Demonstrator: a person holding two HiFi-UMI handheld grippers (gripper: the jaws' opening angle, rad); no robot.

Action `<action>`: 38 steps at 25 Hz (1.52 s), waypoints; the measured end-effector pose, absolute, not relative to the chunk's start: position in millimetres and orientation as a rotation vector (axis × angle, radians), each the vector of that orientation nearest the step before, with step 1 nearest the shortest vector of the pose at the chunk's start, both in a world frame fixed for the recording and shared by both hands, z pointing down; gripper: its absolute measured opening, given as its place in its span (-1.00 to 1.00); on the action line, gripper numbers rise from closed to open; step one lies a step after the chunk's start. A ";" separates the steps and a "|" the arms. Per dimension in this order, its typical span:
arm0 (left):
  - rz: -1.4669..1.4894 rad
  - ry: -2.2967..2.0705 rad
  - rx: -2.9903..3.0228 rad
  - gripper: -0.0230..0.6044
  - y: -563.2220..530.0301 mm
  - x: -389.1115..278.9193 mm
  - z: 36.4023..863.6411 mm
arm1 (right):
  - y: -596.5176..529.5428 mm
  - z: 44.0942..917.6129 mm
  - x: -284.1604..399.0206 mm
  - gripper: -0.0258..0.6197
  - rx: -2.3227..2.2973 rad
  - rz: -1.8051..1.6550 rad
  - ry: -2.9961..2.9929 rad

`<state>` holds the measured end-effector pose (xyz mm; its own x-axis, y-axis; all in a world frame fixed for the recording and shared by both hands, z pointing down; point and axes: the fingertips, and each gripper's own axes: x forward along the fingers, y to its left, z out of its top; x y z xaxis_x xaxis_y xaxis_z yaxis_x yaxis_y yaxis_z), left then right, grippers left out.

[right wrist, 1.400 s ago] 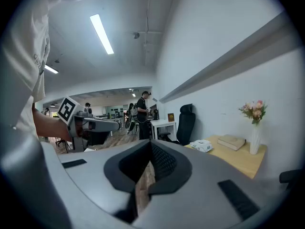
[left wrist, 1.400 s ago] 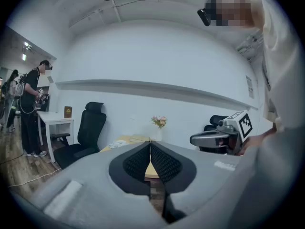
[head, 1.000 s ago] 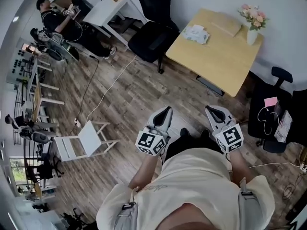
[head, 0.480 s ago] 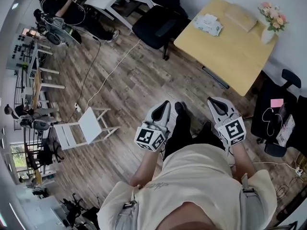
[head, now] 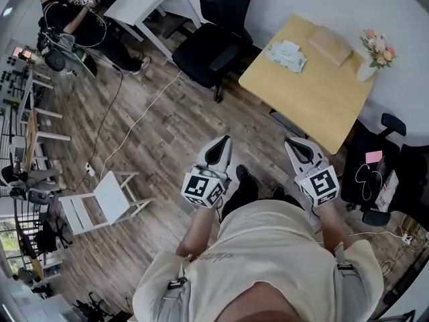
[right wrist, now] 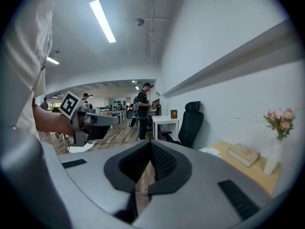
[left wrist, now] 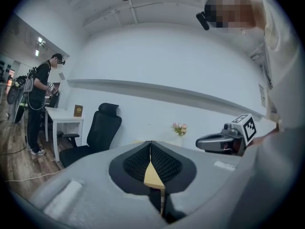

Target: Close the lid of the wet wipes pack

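Observation:
The wet wipes pack [head: 285, 52] lies on the far left part of a light wooden table [head: 315, 96], some way ahead of me; whether its lid stands open is too small to tell. In the right gripper view the pack [right wrist: 208, 150] shows as a pale patch on the table edge. My left gripper [head: 223, 141] and right gripper [head: 290, 141] are held side by side in front of my body, over the wooden floor and short of the table. Both are shut and hold nothing. The jaws meet at their tips in the left gripper view [left wrist: 150, 144] and the right gripper view [right wrist: 150, 144].
A tan book [head: 330, 43] and a white vase of flowers [head: 374, 51] share the table. A black office chair [head: 208, 52] stands left of it, another dark chair [head: 375, 173] to the right. A white chair [head: 107, 203], floor cables and a person [head: 64, 9] at a white desk are further left.
My viewpoint has shifted over the floor as I step, so the table has moved in the head view. Both grippers stay shut and level in front of me.

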<state>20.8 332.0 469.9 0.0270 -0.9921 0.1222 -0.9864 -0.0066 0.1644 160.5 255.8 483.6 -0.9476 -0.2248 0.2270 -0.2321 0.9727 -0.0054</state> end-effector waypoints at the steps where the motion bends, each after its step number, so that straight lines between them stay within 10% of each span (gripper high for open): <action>1: -0.050 -2.064 2.099 -0.87 329.5 8.8 466.3 | 252.3 478.2 151.0 -0.92 0.357 0.050 -2.901; 15: -0.045 -1.933 2.250 -0.87 291.8 -121.8 462.2 | 238.3 446.8 39.6 -0.92 0.525 0.021 -2.938; 38: 0.109 -1.733 2.391 -0.87 36.8 -153.8 459.7 | -5.9 488.9 -15.0 -0.92 0.696 0.132 -2.919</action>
